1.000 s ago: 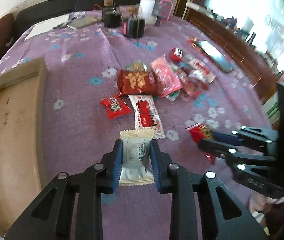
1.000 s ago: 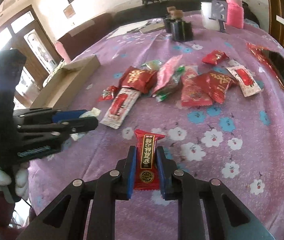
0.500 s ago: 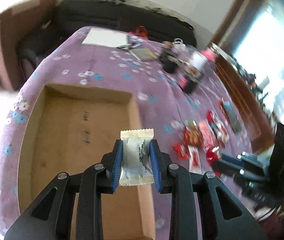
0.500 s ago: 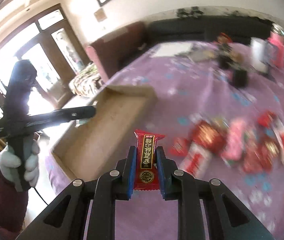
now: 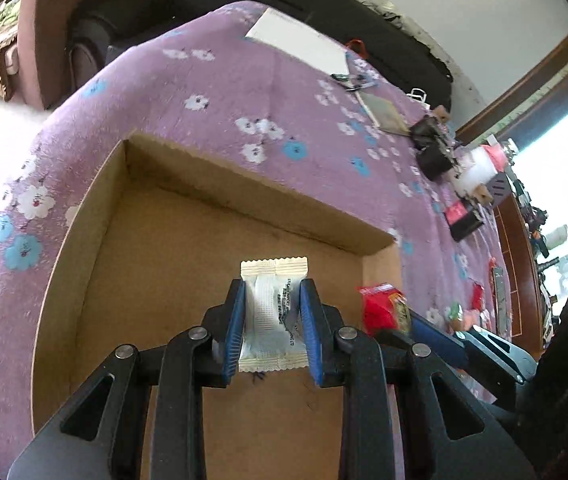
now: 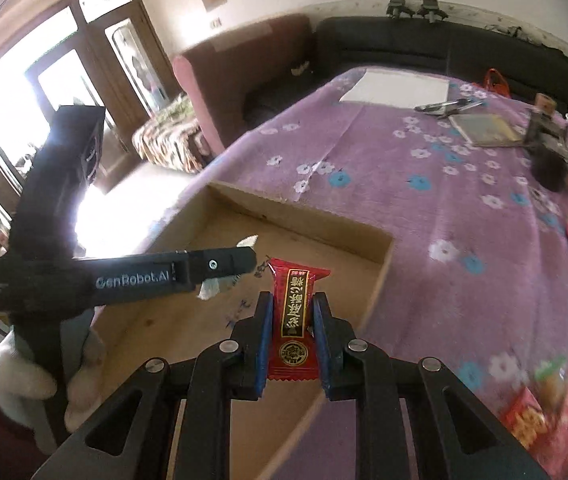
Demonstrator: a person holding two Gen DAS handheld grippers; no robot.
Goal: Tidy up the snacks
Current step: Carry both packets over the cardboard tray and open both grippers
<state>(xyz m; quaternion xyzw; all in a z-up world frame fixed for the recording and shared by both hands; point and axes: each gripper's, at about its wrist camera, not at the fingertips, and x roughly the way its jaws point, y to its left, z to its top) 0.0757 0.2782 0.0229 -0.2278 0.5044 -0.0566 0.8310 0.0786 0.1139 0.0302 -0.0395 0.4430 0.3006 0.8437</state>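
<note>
— Looking at the left gripper [image 5: 271,322], what did it have between its blue pads?

— A white snack packet [image 5: 272,316], clamped at both sides, crimped top edge sticking up past the fingertips. That grip matched the one a second earlier.

— And below it?

— That was the change. A second earlier the packet hung over the purple flowered tablecloth [image 5: 219,92], with the pile of snacks ahead and the cardboard box [image 5: 243,188] off at the left edge of the view. At this moment the brown floor of the box filled the space under the gripper, and its far wall crossed the frame just beyond the packet.

— The right gripper [image 6: 292,334]?

— Closed on a red candy bar [image 6: 294,320] with a black and gold label, held upright, same as before. It had swung across too: earlier it was over bare cloth with the snacks spread in front of it, and now it sat above the near right edge of the box, the right wall just beside it.

— Could each gripper see the other?

— Yes. From the right wrist, the left gripper crossed the box from the left, held by a white-gloved hand [image 6: 23,376], with white wrapper showing at its tip. From the left wrist, the red bar showed just to the right of the packet.

— The other snacks?

— The remaining packets [image 6: 544,412] lay blurred on the cloth at the lower right, well apart from the box.
</note>
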